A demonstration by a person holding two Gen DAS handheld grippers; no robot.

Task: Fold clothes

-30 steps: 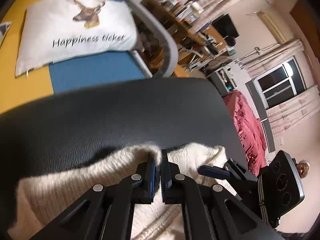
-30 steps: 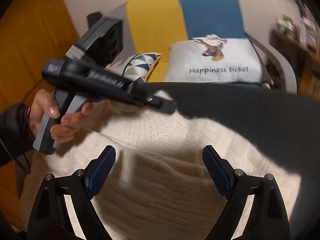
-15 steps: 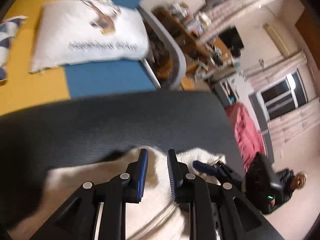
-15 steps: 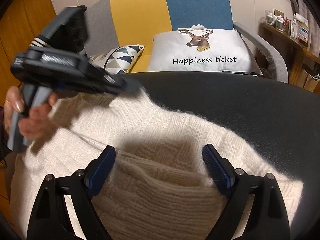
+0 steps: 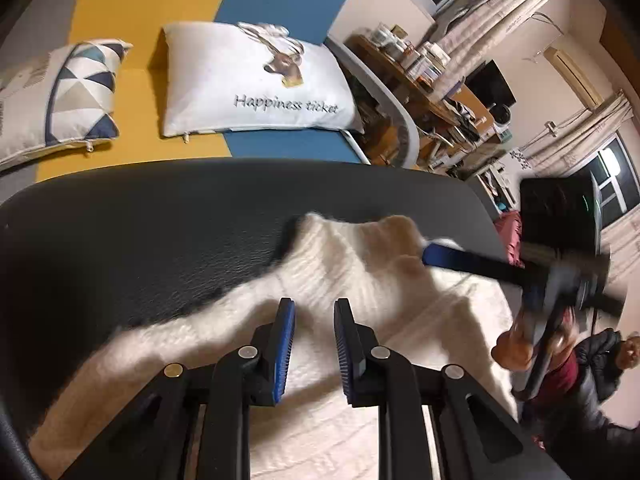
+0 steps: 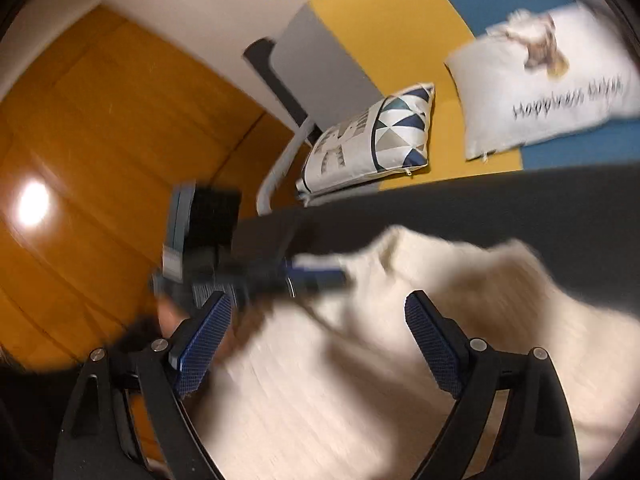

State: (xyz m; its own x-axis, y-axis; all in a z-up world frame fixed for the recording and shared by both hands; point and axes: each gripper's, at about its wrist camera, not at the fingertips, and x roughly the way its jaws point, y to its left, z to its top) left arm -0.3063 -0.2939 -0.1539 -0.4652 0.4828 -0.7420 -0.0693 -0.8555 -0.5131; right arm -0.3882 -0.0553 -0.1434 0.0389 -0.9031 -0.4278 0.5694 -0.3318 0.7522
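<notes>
A cream knitted sweater (image 5: 360,264) lies partly folded on a black leather-like surface (image 5: 160,240). My left gripper (image 5: 314,308) hovers over the sweater's left part. Its jaws stand a little apart, with nothing pinched between the blue pads. In the left wrist view the right gripper's blue finger (image 5: 440,254) reaches over the sweater's far corner, held by a hand. In the right wrist view, my right gripper (image 6: 320,304) stands wide open above the sweater (image 6: 400,360), empty. The left gripper (image 6: 316,276) appears there blurred, over the sweater's left edge.
Beyond the black surface (image 6: 520,200) stands a yellow, blue and grey sofa (image 5: 160,8) with a white deer pillow (image 5: 256,88) and a triangle-patterned pillow (image 5: 72,92). A cluttered wooden shelf (image 5: 420,64) is at the right. A person in a dark jacket (image 5: 596,364) stands at the far right.
My left gripper has let go of the sweater's edge, opened slightly and drawn away over the sweater. The right gripper's view has swung and rolled toward the left, still wide open.
</notes>
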